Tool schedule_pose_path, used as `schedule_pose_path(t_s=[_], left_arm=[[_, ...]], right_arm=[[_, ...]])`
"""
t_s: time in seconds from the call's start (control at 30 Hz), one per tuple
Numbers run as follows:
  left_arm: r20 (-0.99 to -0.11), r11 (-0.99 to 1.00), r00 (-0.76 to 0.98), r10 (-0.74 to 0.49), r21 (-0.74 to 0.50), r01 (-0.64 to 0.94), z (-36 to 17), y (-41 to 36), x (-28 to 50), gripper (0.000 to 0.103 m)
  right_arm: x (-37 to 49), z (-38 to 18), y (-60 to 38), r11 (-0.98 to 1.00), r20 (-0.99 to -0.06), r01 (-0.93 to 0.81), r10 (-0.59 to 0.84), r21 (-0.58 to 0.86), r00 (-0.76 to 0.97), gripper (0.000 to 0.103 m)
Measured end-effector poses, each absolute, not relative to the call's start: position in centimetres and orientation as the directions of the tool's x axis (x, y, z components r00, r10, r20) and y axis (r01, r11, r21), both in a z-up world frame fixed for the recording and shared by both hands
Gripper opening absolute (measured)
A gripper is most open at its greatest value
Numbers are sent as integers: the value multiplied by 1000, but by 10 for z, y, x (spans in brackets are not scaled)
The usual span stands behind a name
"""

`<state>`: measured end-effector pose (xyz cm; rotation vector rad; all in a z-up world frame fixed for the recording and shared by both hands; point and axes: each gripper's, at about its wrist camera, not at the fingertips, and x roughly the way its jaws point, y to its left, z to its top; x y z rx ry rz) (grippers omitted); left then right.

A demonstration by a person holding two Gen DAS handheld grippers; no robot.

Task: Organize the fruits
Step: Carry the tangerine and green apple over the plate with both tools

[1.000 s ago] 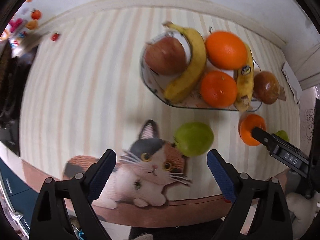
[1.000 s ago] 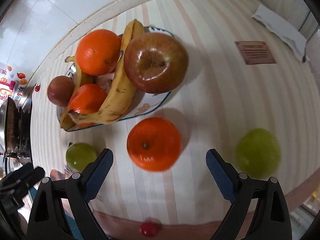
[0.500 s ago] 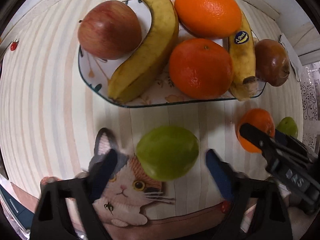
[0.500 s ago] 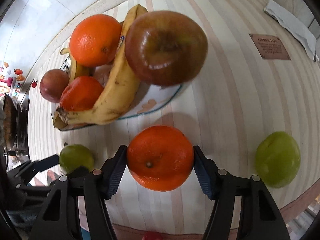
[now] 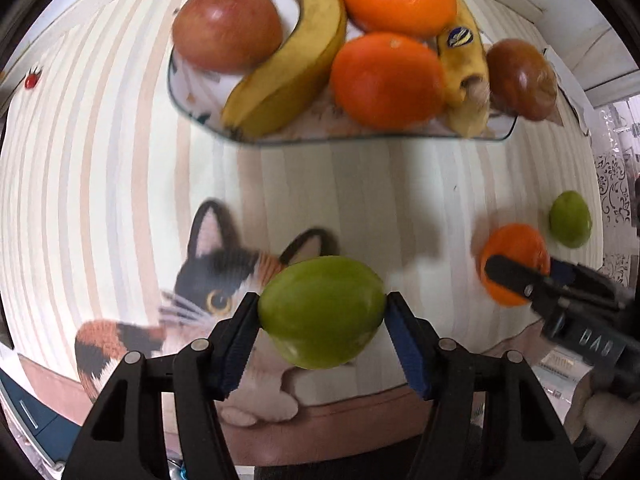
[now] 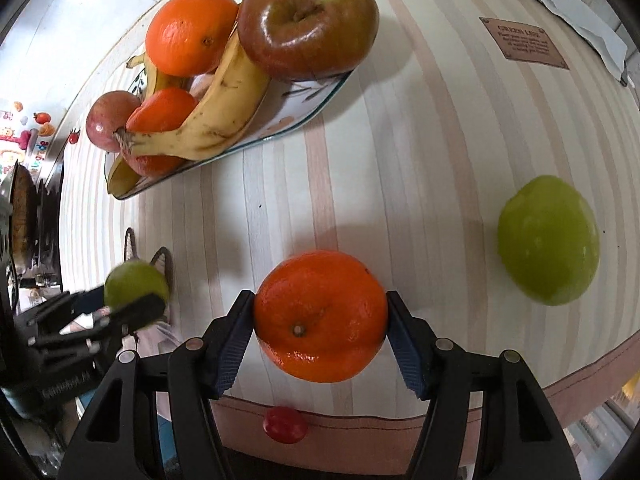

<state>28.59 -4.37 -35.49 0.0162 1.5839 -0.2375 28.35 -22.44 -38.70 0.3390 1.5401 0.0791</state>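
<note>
Nearest the left camera, the left gripper (image 5: 322, 316) is closed on a green fruit (image 5: 322, 312), both blue pads pressed against its sides above the cat picture (image 5: 216, 280) printed on the striped tablecloth (image 5: 100, 184). Nearest the right camera, the right gripper (image 6: 320, 320) is likewise clamped on an orange (image 6: 318, 316), stem end facing the lens, near the table's front edge. Whether either fruit is lifted off the cloth or resting on it cannot be told from these views. A second green fruit (image 6: 548, 240) lies loose on the cloth just to the right of the orange, touched by nothing. Farther back sits the plate (image 6: 312, 100), already crowded with a red apple (image 6: 308, 20), two bananas (image 6: 216, 120), two oranges (image 6: 190, 32) and a small dark reddish fruit (image 6: 108, 120) at its edge. By the look of it, most of the sorting is done: two fruits are in hand and need a place on the plate, and one more waits on the cloth. The left view is smeared, so the plate's pattern is unclear, and the plate's far side is hidden behind the piled fruit.
</note>
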Motion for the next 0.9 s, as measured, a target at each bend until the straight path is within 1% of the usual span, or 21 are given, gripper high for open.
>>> schedule_pose_path(t_s=[0.03, 0.13, 0.3, 0.37, 0.4, 0.53, 0.67, 0.77, 0.9], left_arm=[[-990, 978, -42, -135, -140, 154, -360, -43, 285, 62], [-983, 976, -51, -178, -182, 116, -364, -39, 288, 61], [-980, 974, -61, -189, -195, 113, -368, -43, 293, 61], [-979, 974, -58, -194, -199, 109, -368, -43, 299, 58], [-981, 976, -55, -184, -189, 112, -374, -41, 301, 58], [-988, 979, -33, -151, -154, 130, -369, -47, 299, 58], [-985, 976, -7, -175, -174, 128, -349, -45, 294, 58], [-975, 970, 27, -219, -215, 115, -318, -43, 303, 58], [-957, 959, 94, -273, -263, 111, -271, -34, 325, 58]], right_arm=[[284, -388, -224, 950, -964, 161, 264, 267, 40, 67], [284, -386, -224, 948, -963, 167, 268, 271, 44, 67], [288, -380, -227, 948, -963, 169, 267, 270, 42, 67], [288, -379, -229, 950, -964, 162, 264, 267, 40, 67], [288, -377, -229, 953, -966, 153, 257, 260, 37, 67], [288, -374, -218, 964, -972, 125, 232, 235, 36, 67], [289, -367, -216, 950, -961, 143, 272, 277, 51, 66], [292, -355, -217, 938, -950, 151, 304, 313, 75, 66], [300, -322, -214, 919, -926, 134, 355, 371, 126, 66]])
